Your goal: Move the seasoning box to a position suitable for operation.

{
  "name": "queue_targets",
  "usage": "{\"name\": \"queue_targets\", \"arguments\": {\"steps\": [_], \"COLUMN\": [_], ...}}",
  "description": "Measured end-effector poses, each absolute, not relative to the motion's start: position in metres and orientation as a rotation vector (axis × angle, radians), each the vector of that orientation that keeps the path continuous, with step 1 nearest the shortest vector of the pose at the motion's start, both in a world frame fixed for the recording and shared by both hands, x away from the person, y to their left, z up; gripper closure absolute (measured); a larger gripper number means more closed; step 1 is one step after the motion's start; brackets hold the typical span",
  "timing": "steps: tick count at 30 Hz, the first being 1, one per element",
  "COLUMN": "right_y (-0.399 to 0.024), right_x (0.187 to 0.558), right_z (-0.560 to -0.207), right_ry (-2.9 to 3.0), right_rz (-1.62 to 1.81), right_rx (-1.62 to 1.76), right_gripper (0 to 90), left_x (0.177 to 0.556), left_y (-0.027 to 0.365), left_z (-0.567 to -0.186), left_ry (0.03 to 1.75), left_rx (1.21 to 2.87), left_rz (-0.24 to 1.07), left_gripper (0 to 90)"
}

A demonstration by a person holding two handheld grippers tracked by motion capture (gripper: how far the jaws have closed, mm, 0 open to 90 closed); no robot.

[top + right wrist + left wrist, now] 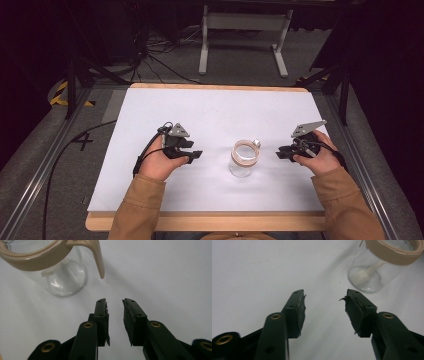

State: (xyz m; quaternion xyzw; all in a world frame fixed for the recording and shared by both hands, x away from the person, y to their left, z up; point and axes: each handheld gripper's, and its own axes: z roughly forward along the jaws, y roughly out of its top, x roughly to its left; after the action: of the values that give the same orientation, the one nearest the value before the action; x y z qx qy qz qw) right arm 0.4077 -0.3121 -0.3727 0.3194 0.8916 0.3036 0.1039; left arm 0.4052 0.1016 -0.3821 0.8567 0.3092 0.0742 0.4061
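Observation:
A clear glass jar [242, 159] with a tan rim stands upright on the white table top [215, 115], between my two hands. The jar [372, 272] holds a small white scoop-like piece [364, 275] at its bottom. A tan tab [98, 258] sticks out from the jar's rim [37, 258]. My left gripper [192, 156] rests to the jar's left, open and empty, jaws [324, 311] wide apart. My right gripper [282, 153] sits to the jar's right, open with a narrower gap [115, 320], nothing between its pads.
The white sheet lies on a wooden board whose front edge [210, 220] faces the person. Grey carpet surrounds the table, with a white stand [245, 35] and cables [150, 50] on the floor beyond. Tan sleeves [137, 210] enter from below.

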Motion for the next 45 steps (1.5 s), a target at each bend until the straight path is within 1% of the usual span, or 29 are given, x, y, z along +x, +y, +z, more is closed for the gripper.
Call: {"name": "queue_targets", "arguments": {"steps": [4,5,6,9,12,13,14,15,16,18,24,26,27,28,32,34,39,45], "right_y": [-0.311,-0.312,-0.313,-0.314,-0.314,-0.314,-0.314,-0.314,-0.315,-0.316,-0.321,-0.321,-0.32,-0.319,-0.31,-0.307,-0.289,-0.28], "right_x": [0.405,0.404,0.403,0.401,0.398,0.397,0.395,0.393,0.391,0.388,0.38,0.376,0.375,0.373,0.365,0.364,0.362,0.363], "right_z": [-0.374,-0.374,-0.373,-0.373,-0.373,-0.374,-0.373,-0.374,-0.374,-0.375,-0.378,-0.378,-0.377,-0.377,-0.375,-0.377,-0.389,-0.396], "right_ry": [2.622,2.617,2.615,2.604,2.602,2.603,2.608,2.61,2.612,2.609,2.606,2.606,2.607,2.611,2.562,2.523,2.51,2.439], "right_rz": [0.894,0.898,0.902,0.901,0.896,0.902,0.907,0.913,0.914,0.917,0.911,0.991,1.033,1.067,1.106,1.127,1.122,1.113], "right_rx": [0.95,0.943,0.948,0.942,0.932,0.927,0.935,0.93,0.928,0.924,0.951,0.942,0.935,0.929,0.896,0.915,0.887,0.887], "right_gripper": [73.3,73.1,72.4,66.9,66.5,66.8,67.3,67.2,66.8,65.6,65.2,63.8,64.7,67.4,82.9,87.4,89.7,90.0], "left_x": [0.406,0.406,0.406,0.405,0.407,0.408,0.409,0.411,0.413,0.415,0.42,0.422,0.423,0.424,0.428,0.429,0.431,0.431], "left_y": [0.098,0.096,0.095,0.089,0.084,0.082,0.079,0.077,0.074,0.069,0.056,0.051,0.049,0.047,0.036,0.032,0.028,0.028], "left_z": [-0.38,-0.38,-0.38,-0.379,-0.378,-0.378,-0.379,-0.379,-0.379,-0.379,-0.38,-0.382,-0.383,-0.384,-0.389,-0.394,-0.405,-0.403], "left_ry": [0.764,0.759,0.755,0.746,0.735,0.729,0.717,0.699,0.686,0.68,0.644,0.637,0.635,0.625,0.612,0.618,0.631,0.627], "left_rx": [2.188,2.202,2.209,2.196,2.186,2.189,2.21,2.23,2.239,2.22,2.202,2.204,2.197,2.209,2.192,2.196,2.202,2.191], "left_rz": [0.177,0.169,0.166,0.124,0.115,0.131,0.155,0.154,0.145,0.153,0.143,0.138,0.131,0.124,0.103,0.108,0.095,0.098], "left_gripper": [57.6,60.0,62.7,66.5,68.9,71.7,77.3,82.5,86.0,89.4,89.8,89.8,89.8,89.8,89.5,89.0,89.1,88.3]}}
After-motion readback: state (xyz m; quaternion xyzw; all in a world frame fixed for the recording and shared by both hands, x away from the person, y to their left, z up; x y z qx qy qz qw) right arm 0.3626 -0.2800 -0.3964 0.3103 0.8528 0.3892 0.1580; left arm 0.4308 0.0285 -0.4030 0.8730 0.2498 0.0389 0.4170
